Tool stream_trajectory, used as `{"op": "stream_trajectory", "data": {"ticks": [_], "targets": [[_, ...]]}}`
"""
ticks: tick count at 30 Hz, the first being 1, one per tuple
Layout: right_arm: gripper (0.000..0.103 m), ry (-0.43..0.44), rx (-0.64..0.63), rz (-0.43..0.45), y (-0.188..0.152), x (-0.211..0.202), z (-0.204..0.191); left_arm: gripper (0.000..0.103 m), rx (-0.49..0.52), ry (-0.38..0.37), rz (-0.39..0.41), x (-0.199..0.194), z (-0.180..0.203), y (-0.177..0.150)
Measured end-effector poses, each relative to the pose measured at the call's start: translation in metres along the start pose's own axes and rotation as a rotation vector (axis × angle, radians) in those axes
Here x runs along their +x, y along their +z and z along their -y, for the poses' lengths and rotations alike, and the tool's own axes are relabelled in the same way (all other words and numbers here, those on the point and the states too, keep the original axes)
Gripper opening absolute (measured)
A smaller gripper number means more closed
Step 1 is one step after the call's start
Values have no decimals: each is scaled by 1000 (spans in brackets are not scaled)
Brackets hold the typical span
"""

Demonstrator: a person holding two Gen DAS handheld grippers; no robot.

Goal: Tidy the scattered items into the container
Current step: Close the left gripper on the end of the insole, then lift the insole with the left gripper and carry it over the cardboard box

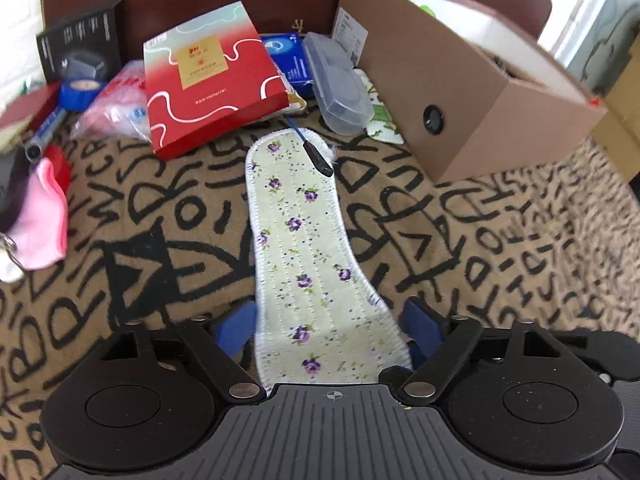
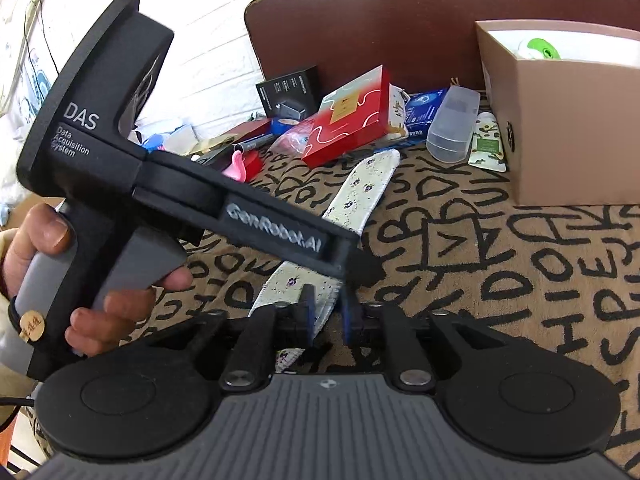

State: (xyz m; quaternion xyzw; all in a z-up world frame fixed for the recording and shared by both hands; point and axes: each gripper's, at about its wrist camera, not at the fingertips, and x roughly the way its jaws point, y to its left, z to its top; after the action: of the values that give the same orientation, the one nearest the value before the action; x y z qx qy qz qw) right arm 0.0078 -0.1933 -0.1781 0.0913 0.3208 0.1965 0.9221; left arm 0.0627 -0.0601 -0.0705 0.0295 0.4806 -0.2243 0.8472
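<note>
A floral insole (image 1: 304,248) lies flat on the patterned cloth, toe towards the clutter. My left gripper (image 1: 328,328) stands open, its blue pads (image 1: 236,328) on either side of the heel end without pressing it. A thin black-tipped blue stick (image 1: 316,152) rests across the toe. In the right wrist view my right gripper (image 2: 326,312) sits low over the insole (image 2: 360,188) with its fingers close together. The fabric shows between them, and no pinch is visible. The left gripper (image 2: 356,264) reaches in from the left, held by a hand (image 2: 32,248). The open cardboard box (image 1: 460,100) stands at the right.
Clutter lines the back edge: a red box (image 1: 208,80), a clear plastic case (image 1: 340,84), a blue packet (image 1: 288,56), a black box (image 1: 80,48), a blue tape roll (image 1: 80,90), a pink bag (image 1: 116,108) and a pink sock (image 1: 44,216). A brown chair back stands behind.
</note>
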Motion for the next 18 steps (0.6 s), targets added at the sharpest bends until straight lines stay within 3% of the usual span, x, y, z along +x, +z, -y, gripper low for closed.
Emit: {"op": "stream_trajectory", "data": {"ticks": [4, 6, 9, 18], "targets": [[27, 20, 22, -6, -3, 9, 3, 85, 5, 13, -5, 1, -1, -1], [23, 16, 12, -6, -3, 9, 3, 77, 9, 27, -4, -1, -1, -1], [17, 11, -16, 8, 1, 0, 2, 74, -9, 9, 7, -10, 1, 0], [13, -32, -126, 149, 20, -53, -2, 72, 56, -15, 159, -62, 42, 20]]}}
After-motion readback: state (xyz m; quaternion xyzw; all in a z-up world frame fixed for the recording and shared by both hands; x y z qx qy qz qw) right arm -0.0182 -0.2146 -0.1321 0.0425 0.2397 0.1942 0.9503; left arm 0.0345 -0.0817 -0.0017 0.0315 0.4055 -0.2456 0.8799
